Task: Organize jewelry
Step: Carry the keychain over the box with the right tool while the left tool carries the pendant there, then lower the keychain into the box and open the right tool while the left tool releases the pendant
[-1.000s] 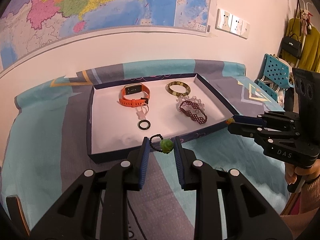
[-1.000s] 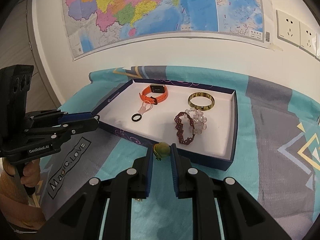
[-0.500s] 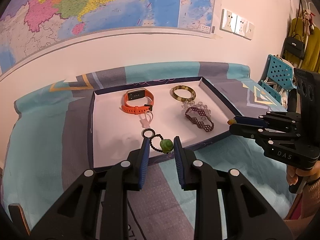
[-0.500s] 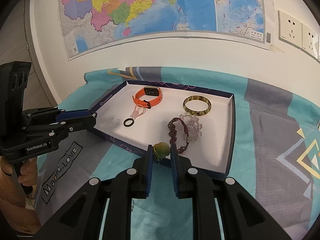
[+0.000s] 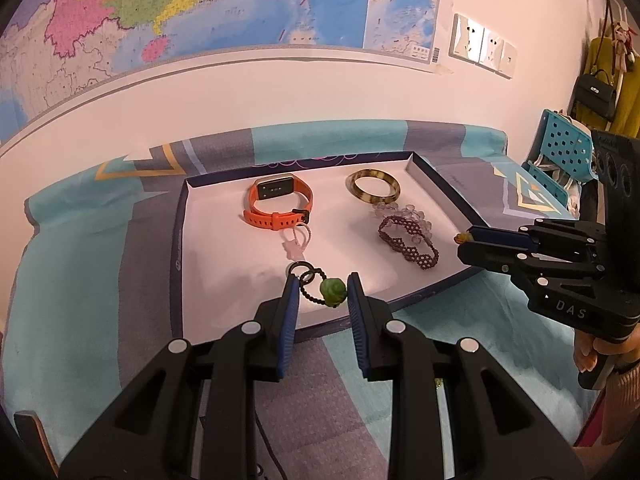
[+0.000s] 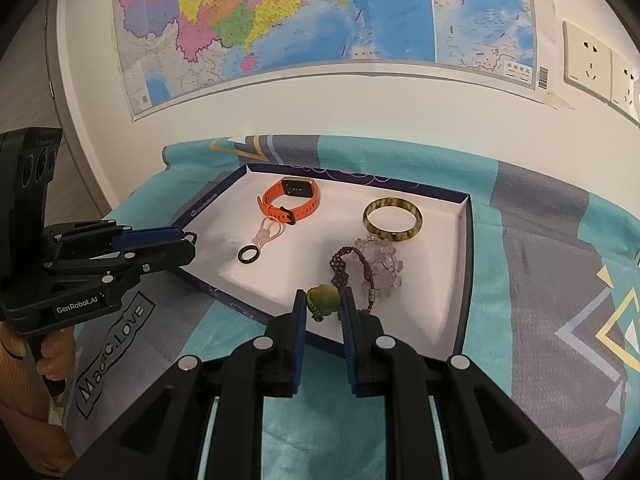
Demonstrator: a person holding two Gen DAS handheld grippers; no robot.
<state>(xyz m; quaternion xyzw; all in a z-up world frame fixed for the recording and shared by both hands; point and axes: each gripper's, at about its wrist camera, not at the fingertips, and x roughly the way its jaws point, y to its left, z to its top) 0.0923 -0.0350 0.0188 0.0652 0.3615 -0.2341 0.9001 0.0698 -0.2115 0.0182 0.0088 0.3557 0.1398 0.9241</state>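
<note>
**Both tools carrying beads over the tray**

My left tool (image 5: 320, 292) sits low centre of its frame, fingers narrowly parted around a green bead bracelet (image 5: 332, 291) above the tray's (image 5: 178, 240) near edge. My right tool (image 6: 323, 306) is clamped on an olive bead charm (image 6: 324, 300). Only the left view shows the right tool side-on at right; only the right view shows the "Magic.Love" cloth (image 6: 110, 344) at lower left.

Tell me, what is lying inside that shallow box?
Inside the box: an orange watch, an amber bangle, a maroon beaded bracelet over clear beads, a pink charm and a black ring. The nearest box floor is hidden.
</note>
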